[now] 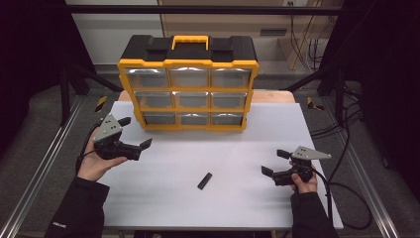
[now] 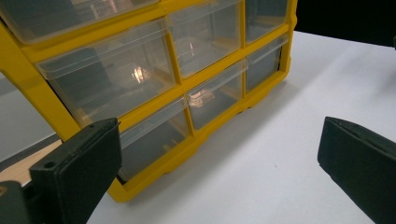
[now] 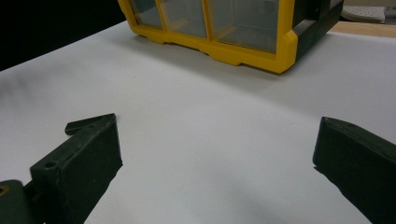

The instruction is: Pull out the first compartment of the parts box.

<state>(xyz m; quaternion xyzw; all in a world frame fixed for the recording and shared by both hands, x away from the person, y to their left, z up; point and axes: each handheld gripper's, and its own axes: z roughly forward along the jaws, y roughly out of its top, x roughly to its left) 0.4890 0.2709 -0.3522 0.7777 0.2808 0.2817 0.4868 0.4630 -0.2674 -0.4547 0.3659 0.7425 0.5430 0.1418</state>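
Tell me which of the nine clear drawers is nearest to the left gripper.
The bottom-left drawer of the organizer. It sits in the lowest row at the left end, just beside the open left gripper; the other drawers are higher or further right.

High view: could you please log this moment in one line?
left tongs open, empty | right tongs open, empty | black block untouched | drawers shut

Both forearms wear dark sleeves – the left sleeve (image 1: 74,208) has a small white marking. Each black gripper, left (image 1: 135,133) and right (image 1: 275,162), carries a grey three-cornered plate and trails a black cable
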